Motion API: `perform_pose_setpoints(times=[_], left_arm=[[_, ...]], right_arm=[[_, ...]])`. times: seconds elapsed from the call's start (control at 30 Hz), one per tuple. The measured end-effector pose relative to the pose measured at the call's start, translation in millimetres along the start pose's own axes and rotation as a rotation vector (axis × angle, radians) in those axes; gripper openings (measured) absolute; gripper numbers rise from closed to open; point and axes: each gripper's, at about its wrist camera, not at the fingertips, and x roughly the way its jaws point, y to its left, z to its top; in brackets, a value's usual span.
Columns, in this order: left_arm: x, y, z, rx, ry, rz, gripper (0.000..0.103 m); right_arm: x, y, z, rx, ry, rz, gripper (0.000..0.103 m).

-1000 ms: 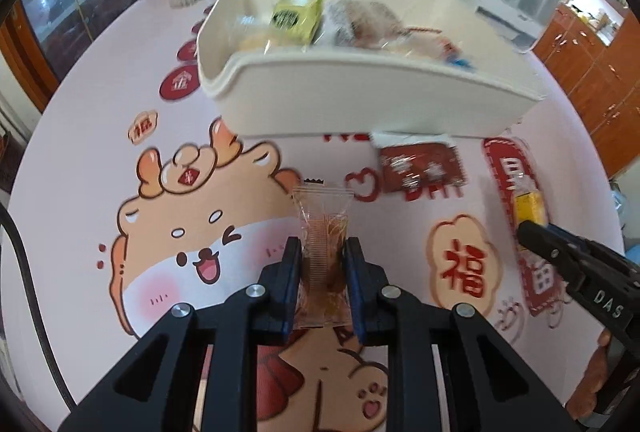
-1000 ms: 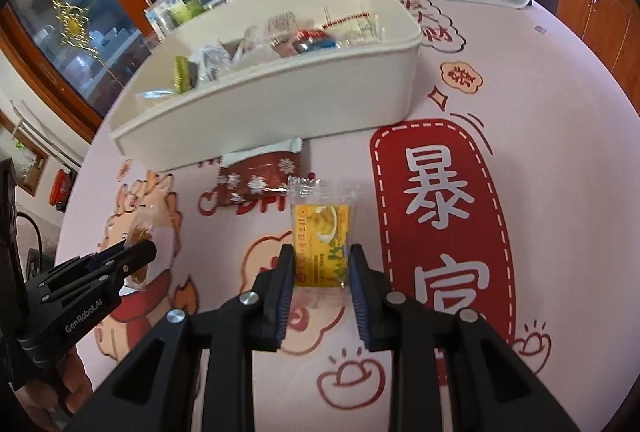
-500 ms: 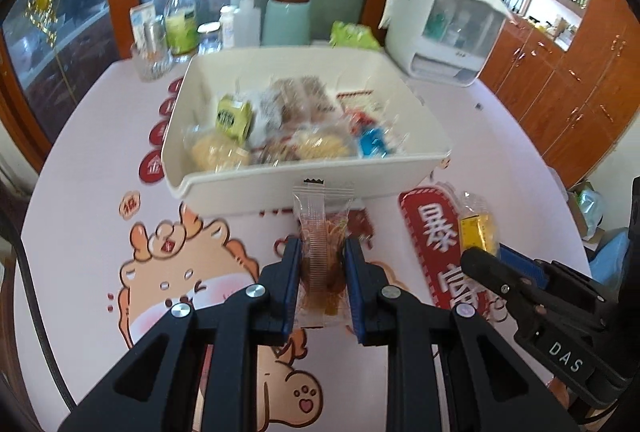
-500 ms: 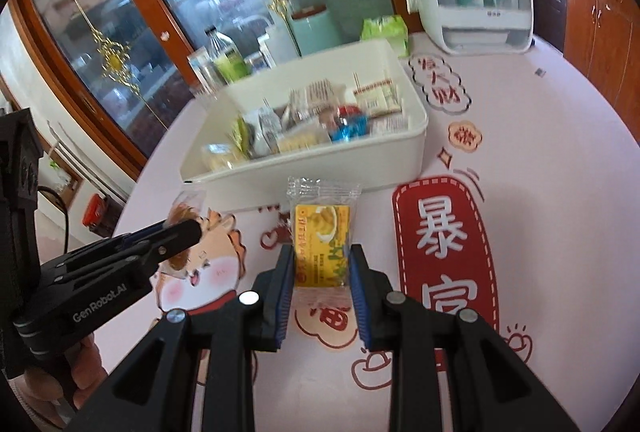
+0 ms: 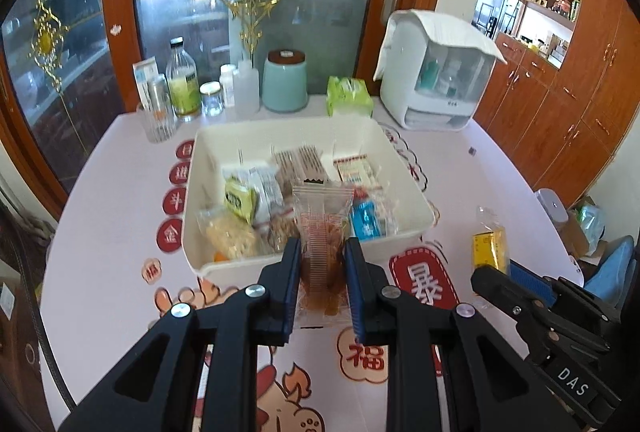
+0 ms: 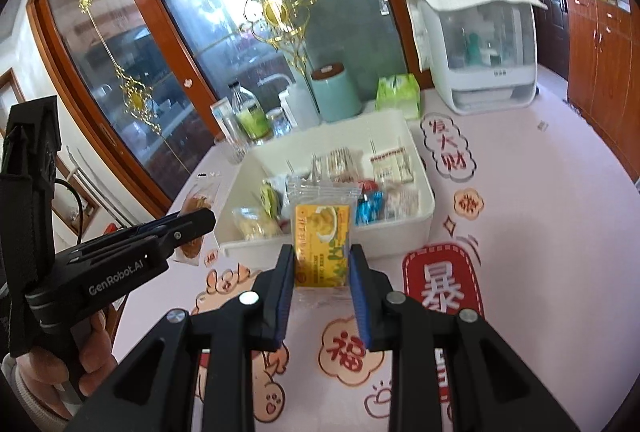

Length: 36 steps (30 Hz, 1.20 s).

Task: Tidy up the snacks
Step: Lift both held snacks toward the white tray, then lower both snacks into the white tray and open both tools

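Observation:
My left gripper [image 5: 322, 252] is shut on a clear packet of brown snack [image 5: 322, 232], held upright in the air in front of the white bin [image 5: 416, 192]. My right gripper [image 6: 322, 256] is shut on a yellow snack packet [image 6: 322, 240], also lifted above the table before the bin [image 6: 424, 192]. The bin holds several wrapped snacks, among them a green packet [image 5: 239, 198] and a blue one [image 5: 365, 219]. In the left wrist view the right gripper [image 5: 490, 272] with its yellow packet [image 5: 489, 246] shows at the right. The left gripper [image 6: 196, 220] shows at the left of the right wrist view.
Bottles, jars and a glass [image 5: 182, 88], a teal canister [image 5: 285, 80], a green tissue pack [image 5: 348, 96] and a white storage box [image 5: 436, 72] line the table's far edge. A glass door stands behind. A hand [image 6: 52, 372] grips the left tool.
Both grippers have risen with their packets and tilted up, so the bin's inside and the far room have come into view. The red packet before the bin is no longer seen.

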Motion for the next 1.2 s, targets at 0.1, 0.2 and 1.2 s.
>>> perform_pose_setpoints(times=[0.1,0.2,1.2], left_arm=[[-5.3,-1.8,14.5,0.021,-0.024,0.007,0.020],[-9.0,-3.8,29.7,0.039,-0.046,0.009,0.020],[73.2,7.7,126.7,0.120,0.018,0.057,0.020]], right_arm=[[-2.2,2.5,11.6,-0.006,-0.029,0.002,0.027],[-3.4,4.5,24.5,-0.011,-0.058,0.000,0.027],[61.2,10.5,140.7,-0.045,-0.087,-0.121,0.027]])
